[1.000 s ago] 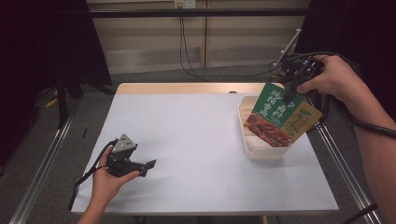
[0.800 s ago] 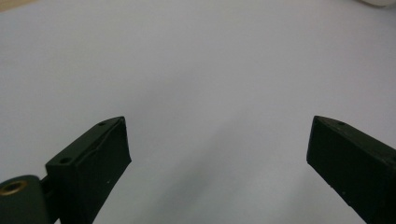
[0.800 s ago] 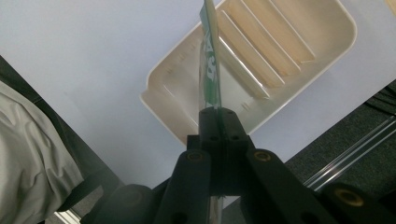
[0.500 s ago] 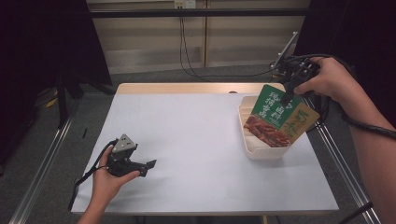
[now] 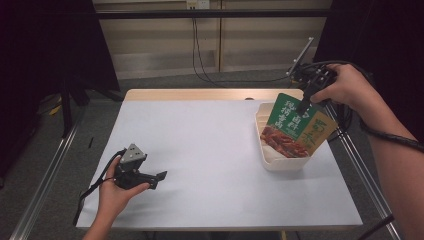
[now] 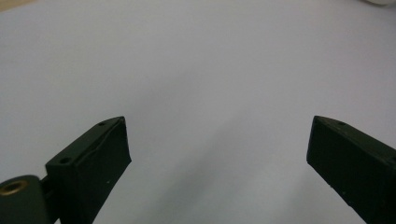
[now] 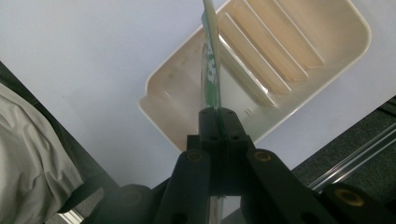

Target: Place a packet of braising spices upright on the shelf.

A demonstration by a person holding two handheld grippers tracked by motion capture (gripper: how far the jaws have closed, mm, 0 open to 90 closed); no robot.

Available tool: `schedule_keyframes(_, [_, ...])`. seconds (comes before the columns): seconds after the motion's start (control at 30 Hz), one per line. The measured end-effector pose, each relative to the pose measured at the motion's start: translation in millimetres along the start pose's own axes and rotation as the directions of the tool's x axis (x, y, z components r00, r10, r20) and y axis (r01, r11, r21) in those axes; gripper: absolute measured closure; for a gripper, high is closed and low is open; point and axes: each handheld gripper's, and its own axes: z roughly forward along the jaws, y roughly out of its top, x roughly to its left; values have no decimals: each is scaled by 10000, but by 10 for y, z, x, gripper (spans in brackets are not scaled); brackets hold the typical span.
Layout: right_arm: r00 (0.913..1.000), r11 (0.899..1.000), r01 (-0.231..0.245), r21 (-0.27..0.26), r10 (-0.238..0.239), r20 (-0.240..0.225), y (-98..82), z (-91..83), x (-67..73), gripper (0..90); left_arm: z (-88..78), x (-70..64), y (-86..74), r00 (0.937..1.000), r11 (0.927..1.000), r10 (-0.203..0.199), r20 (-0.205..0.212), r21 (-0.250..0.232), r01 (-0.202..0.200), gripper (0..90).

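1. The right gripper [image 5: 303, 106] is clamping its jaws fully onto the top edge of a flat green and yellow food pouch with a picture of braised meat [image 5: 292, 131], so the pouch is hanging straight down, edge-on to the jaws in the right gripper view [image 7: 211, 65].
2. The pouch is hovering over a cream plastic tray with raised divider ribs [image 5: 266, 152] at the far right of the white table [image 5: 210, 150]; its lower edge is dipping toward the tray, probably to slot upright between the ribs [image 7: 275, 56].
3. The left gripper [image 5: 152, 179] is resting at the near left, well apart from the tray, its jaws standing wide with nothing between them, likely keeping out of the way.
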Motion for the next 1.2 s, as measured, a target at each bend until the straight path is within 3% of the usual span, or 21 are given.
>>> schedule_keyframes(0.9, [9998,9999,-147,-74,146,-124,-10,115,-50,900,5,-3,-6,10000,10000,-14,95,-69,15,57])
schedule_keyframes(1.2, [9985,9984,-533,-190,531,-108,-11,108,-56,885,7,-8,-8,9998,10000,-22,192,-44,22,57])
